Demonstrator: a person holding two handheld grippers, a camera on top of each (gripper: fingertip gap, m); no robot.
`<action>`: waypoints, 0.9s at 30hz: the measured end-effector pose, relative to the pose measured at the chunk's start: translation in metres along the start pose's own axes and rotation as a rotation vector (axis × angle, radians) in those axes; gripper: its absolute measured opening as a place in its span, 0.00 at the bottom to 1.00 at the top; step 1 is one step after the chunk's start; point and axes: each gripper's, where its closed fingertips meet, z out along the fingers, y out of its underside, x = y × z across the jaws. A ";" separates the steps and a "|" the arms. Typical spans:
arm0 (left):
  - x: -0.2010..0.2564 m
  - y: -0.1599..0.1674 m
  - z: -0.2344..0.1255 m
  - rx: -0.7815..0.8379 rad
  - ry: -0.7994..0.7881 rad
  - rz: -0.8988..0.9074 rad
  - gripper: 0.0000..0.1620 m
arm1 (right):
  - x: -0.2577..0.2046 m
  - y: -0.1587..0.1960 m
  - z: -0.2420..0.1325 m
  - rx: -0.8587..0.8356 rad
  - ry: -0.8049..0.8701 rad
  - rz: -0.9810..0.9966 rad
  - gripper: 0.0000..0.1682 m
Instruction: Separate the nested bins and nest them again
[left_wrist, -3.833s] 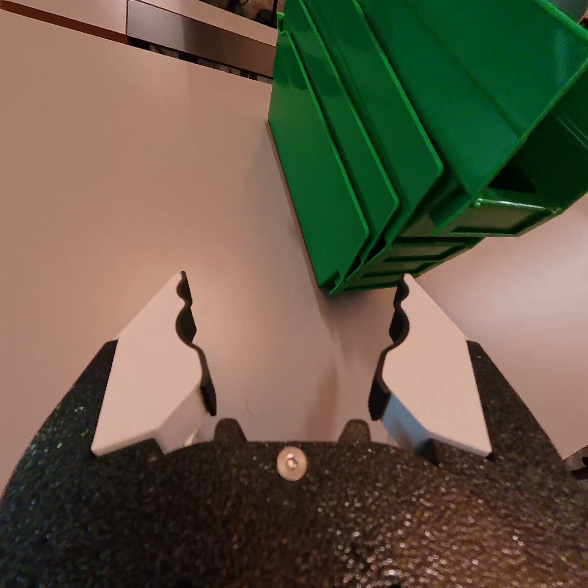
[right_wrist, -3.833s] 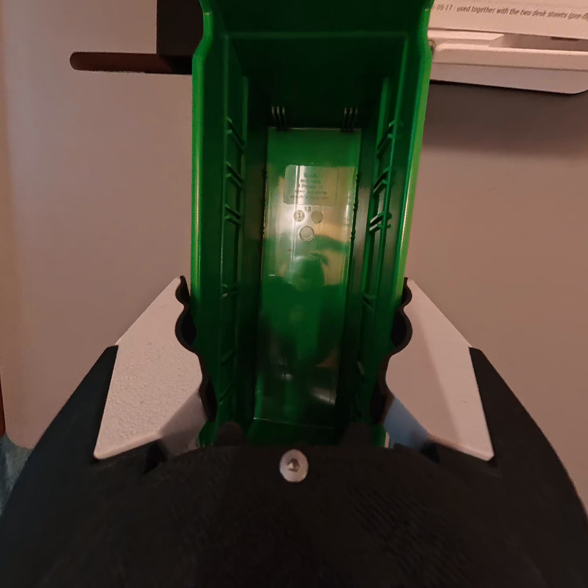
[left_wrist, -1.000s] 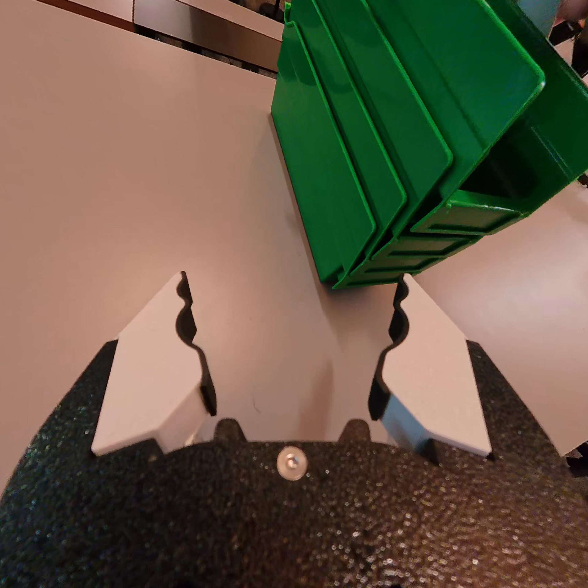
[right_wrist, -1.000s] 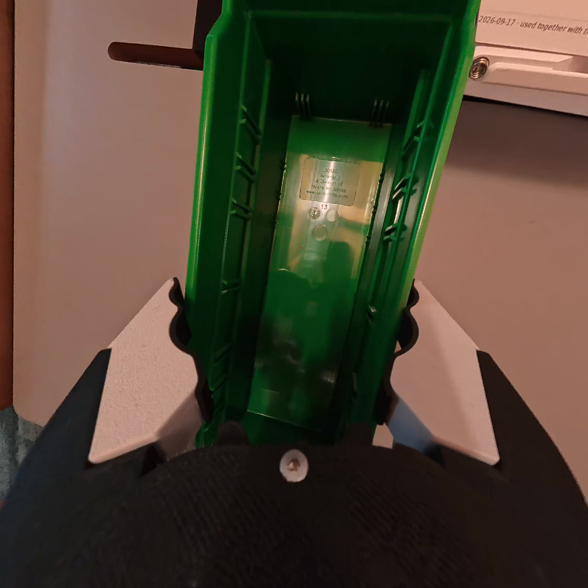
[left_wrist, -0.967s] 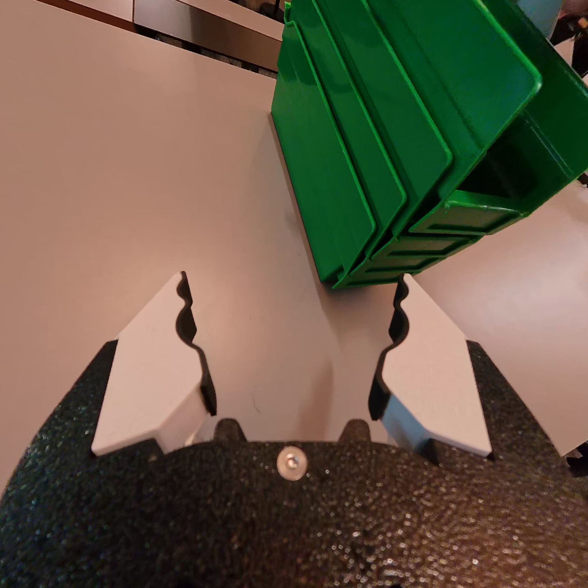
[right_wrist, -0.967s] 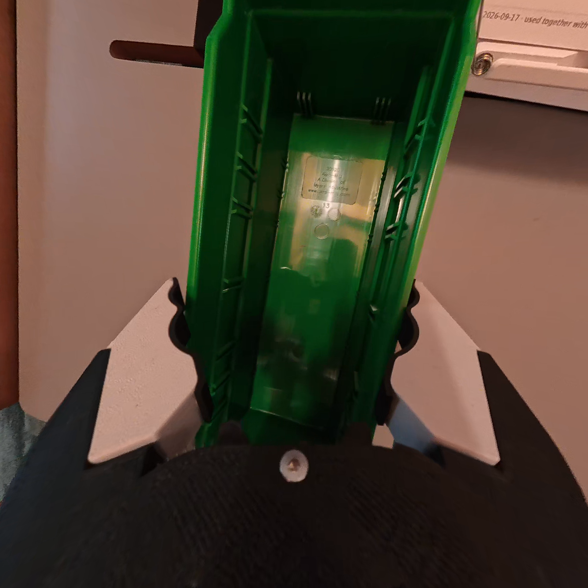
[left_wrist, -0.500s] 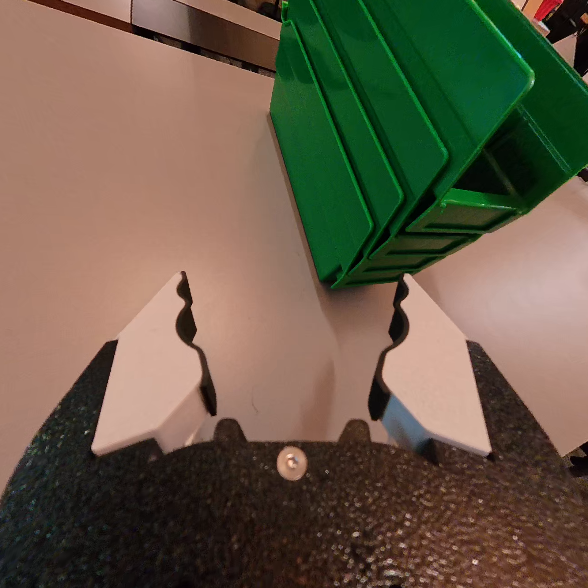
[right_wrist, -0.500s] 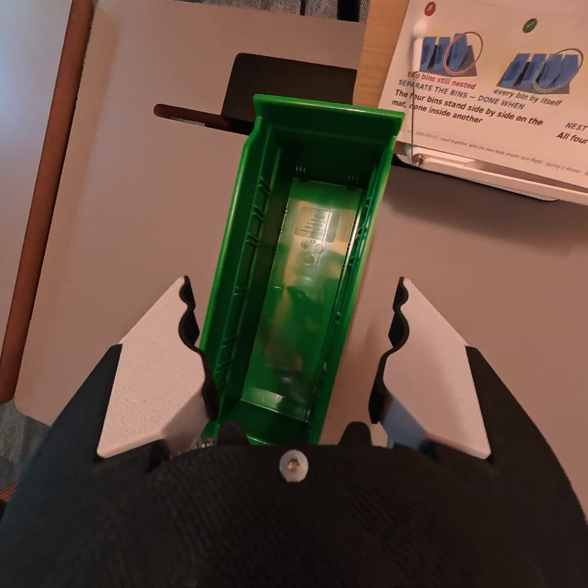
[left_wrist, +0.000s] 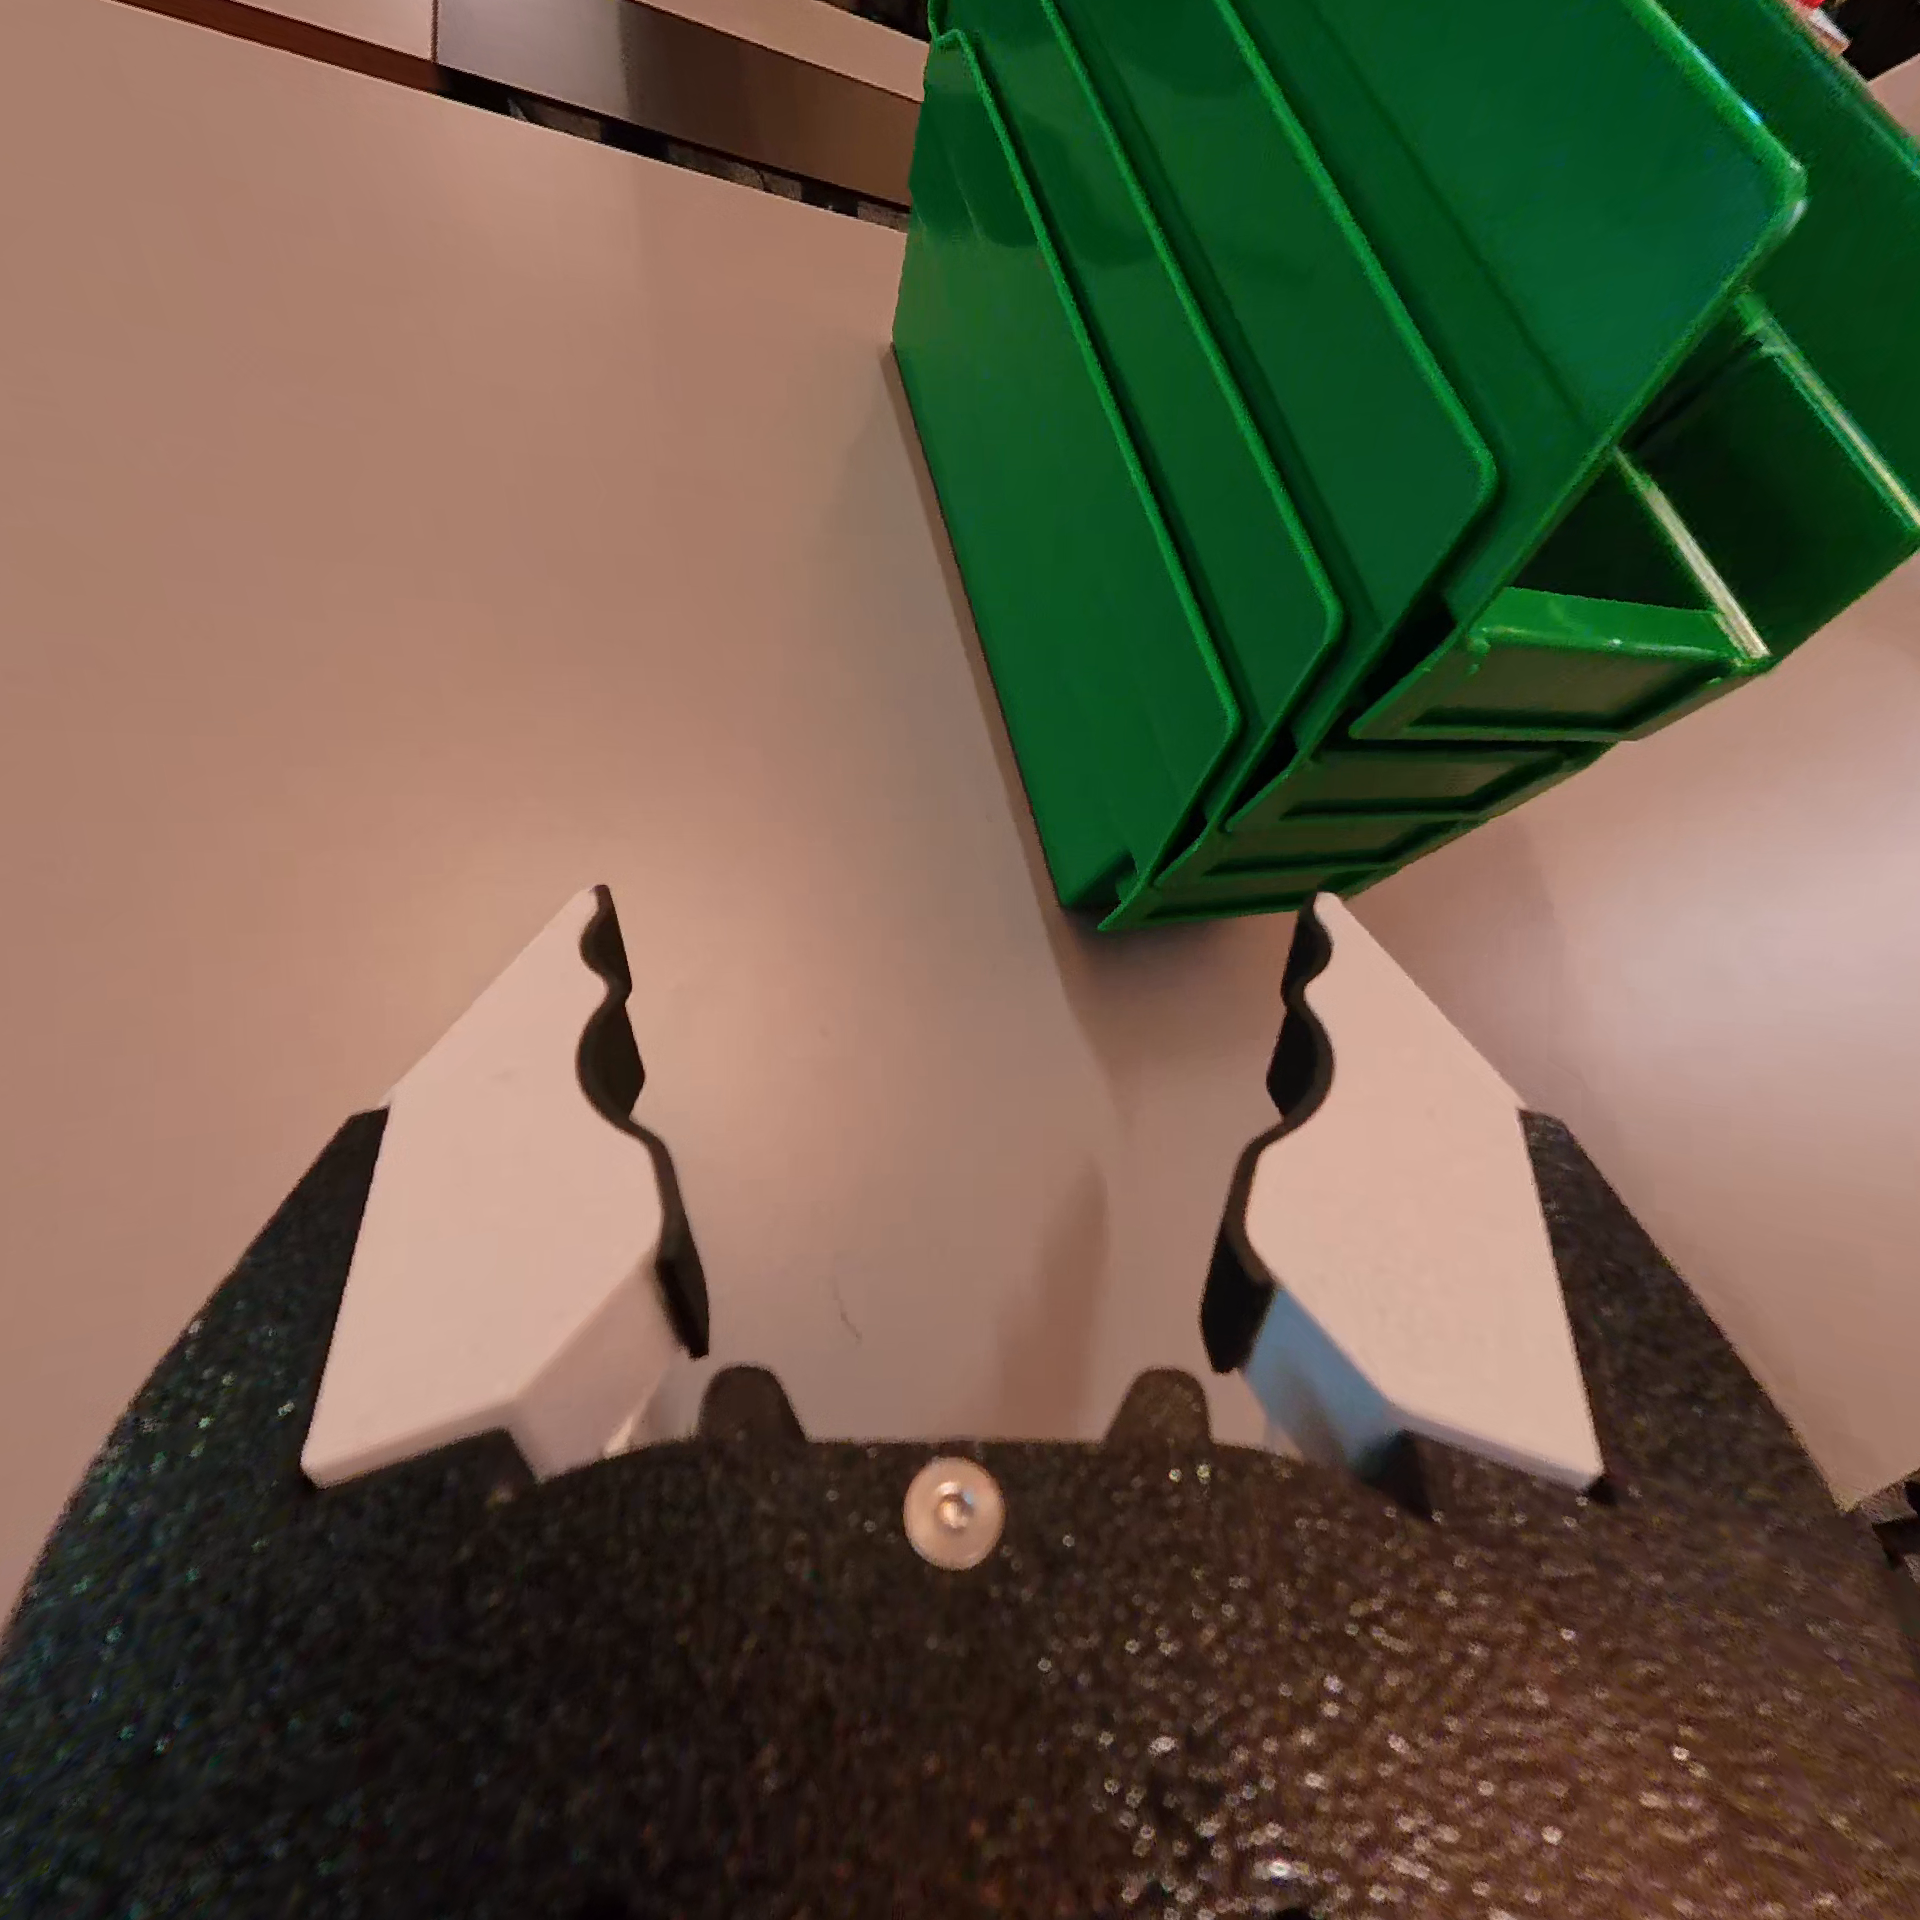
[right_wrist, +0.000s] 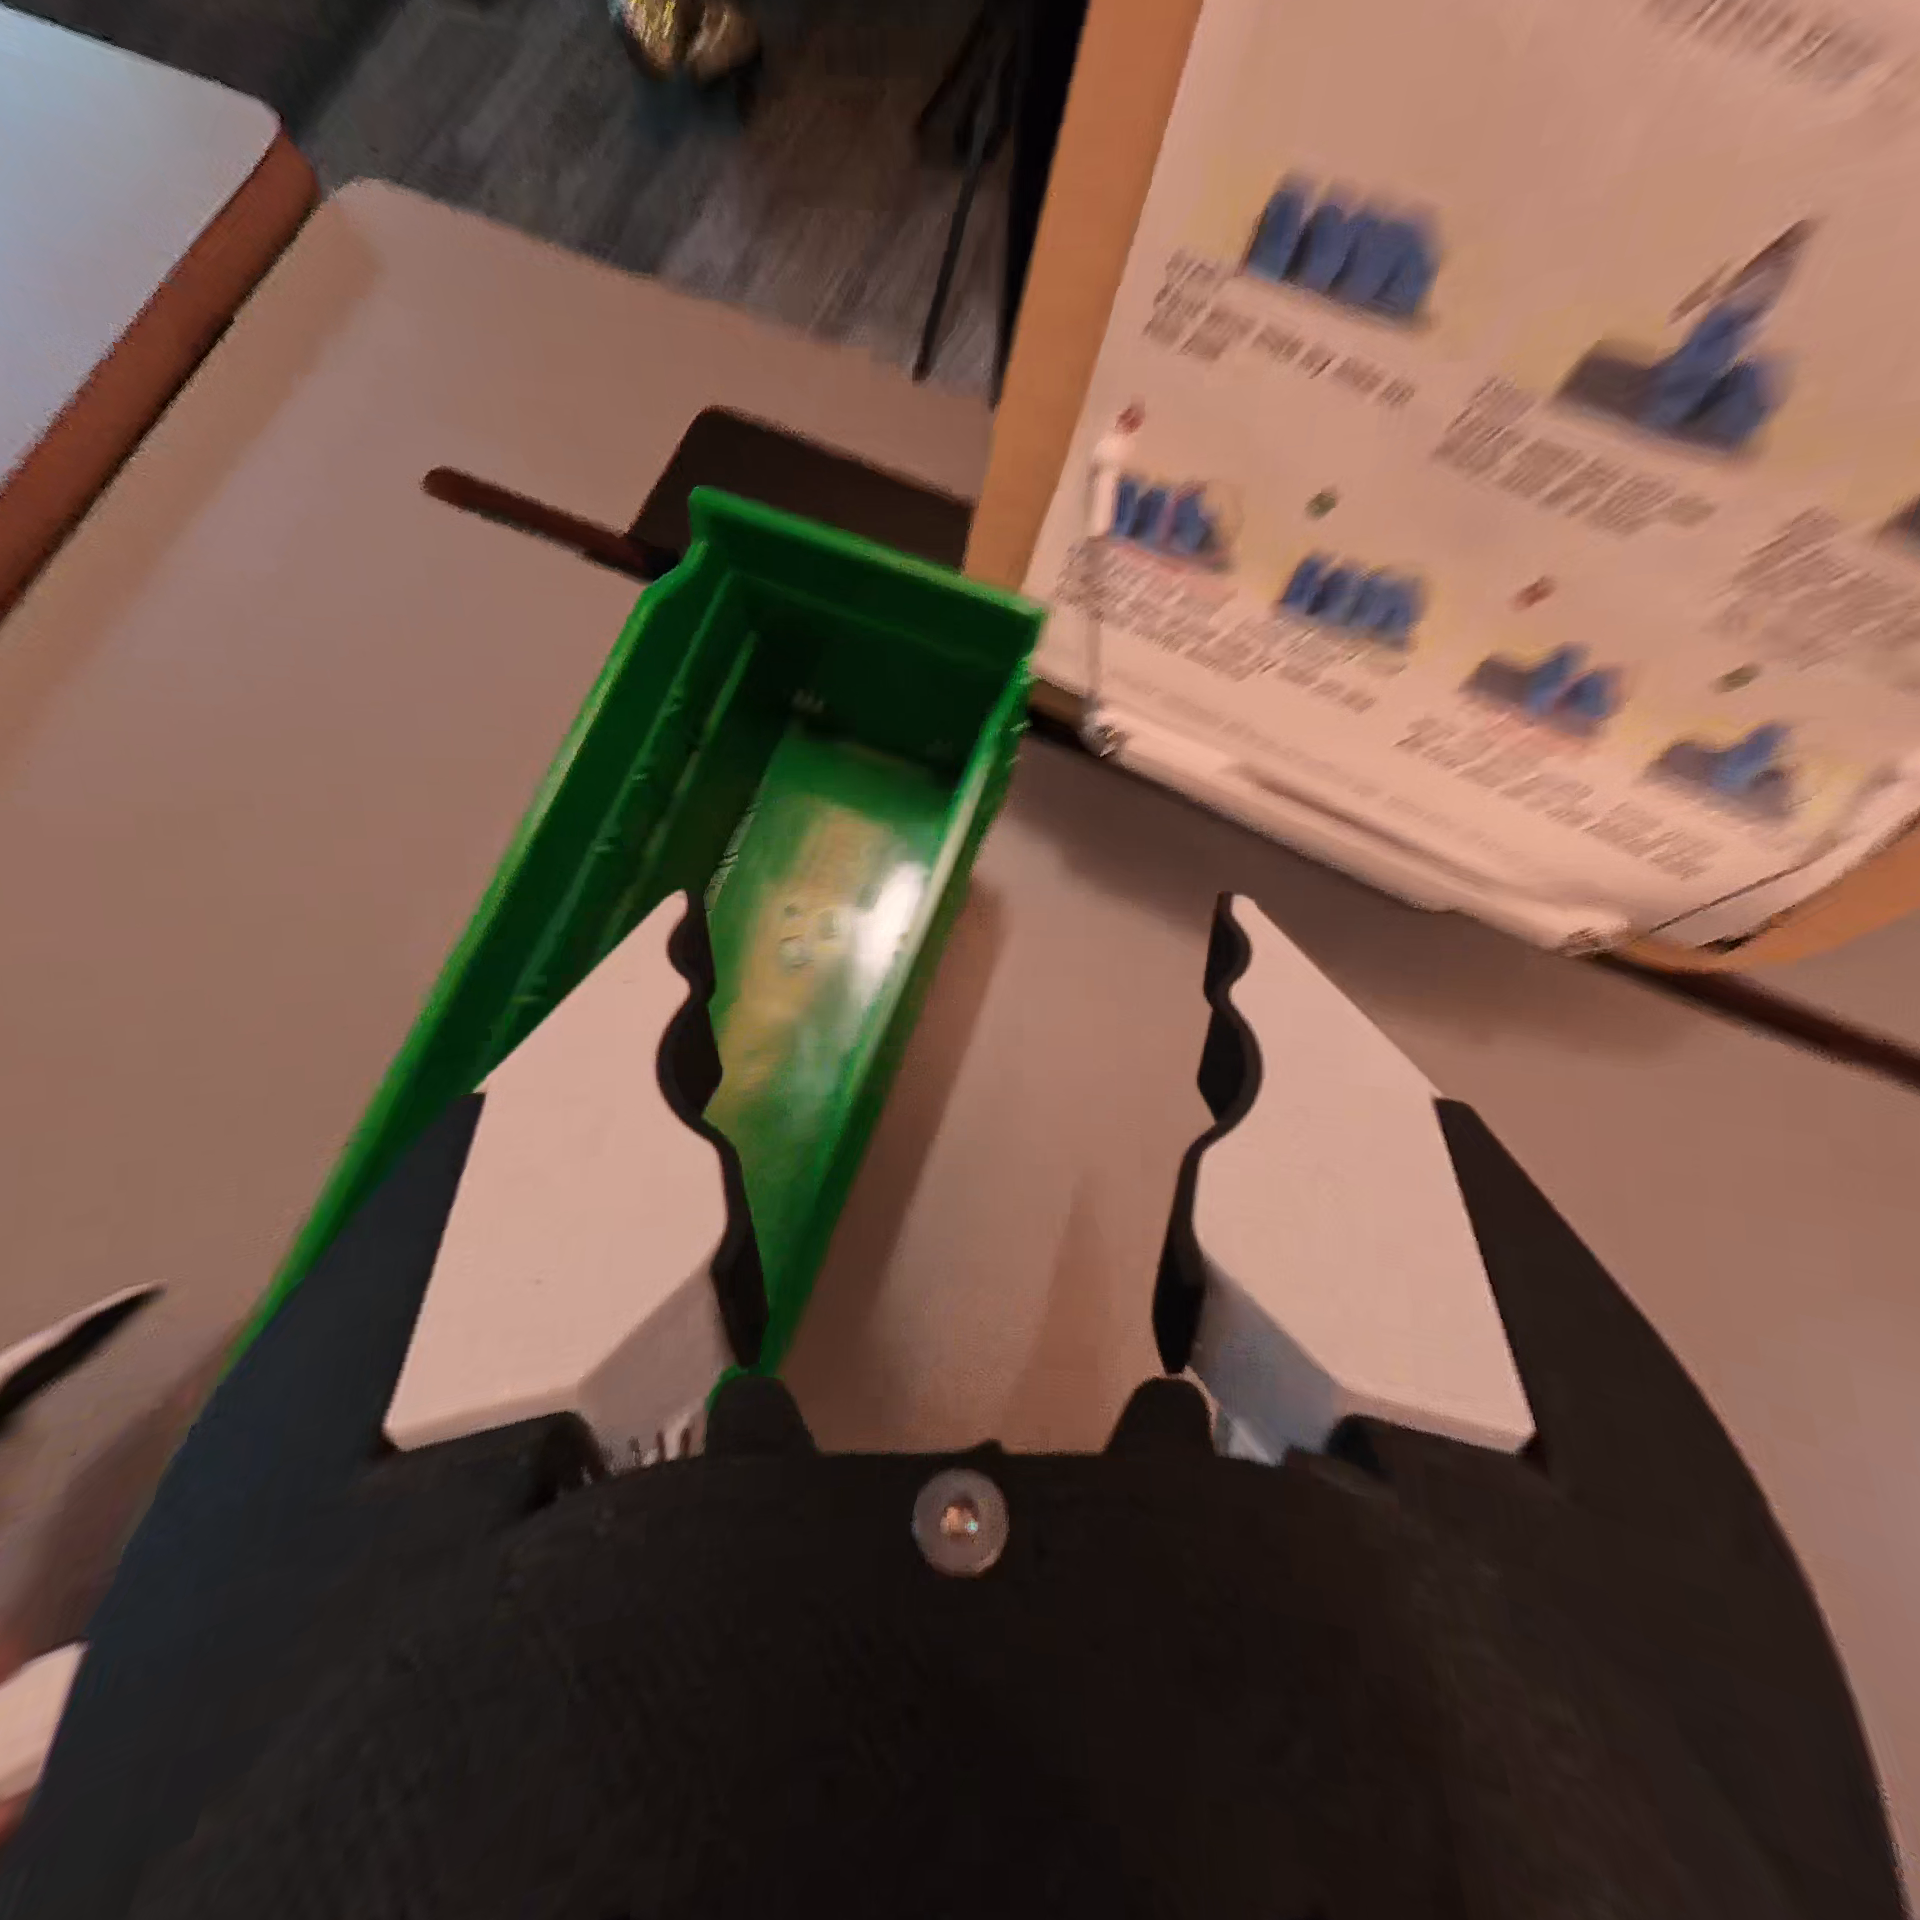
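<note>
On the bench (left_wrist: 416, 623) your stack of nested green bins (left_wrist: 1299, 468) stood near the far edge; your left claw (left_wrist: 956, 914) gaped empty. Your right claw (right_wrist: 956, 914), spread wide, gripped nothing above a single empty bin (right_wrist: 831, 883) beside an instruction sheet (right_wrist: 1455, 468).

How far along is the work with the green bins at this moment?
Done, apparently: the green bins stand nested in one stack on the table. In hand: nothing; the right hand-held gripper, which clamped the top bin a second ago, is open and drawn back; the left hand-held gripper is open too. Left: perhaps only pressing the top bin fully down, since it seems to sit slightly high.
</note>
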 end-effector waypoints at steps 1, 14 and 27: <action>-0.001 0.000 0.000 0.000 -0.002 0.000 0.76 | 0.013 -0.003 -0.005 0.046 0.052 -0.043 0.54; -0.002 0.001 0.004 0.011 0.000 0.028 0.69 | 0.156 0.120 -0.032 0.367 0.251 -0.108 0.55; -0.005 0.011 0.012 0.039 0.053 -0.030 0.65 | 0.225 0.256 -0.073 0.542 0.119 0.170 0.69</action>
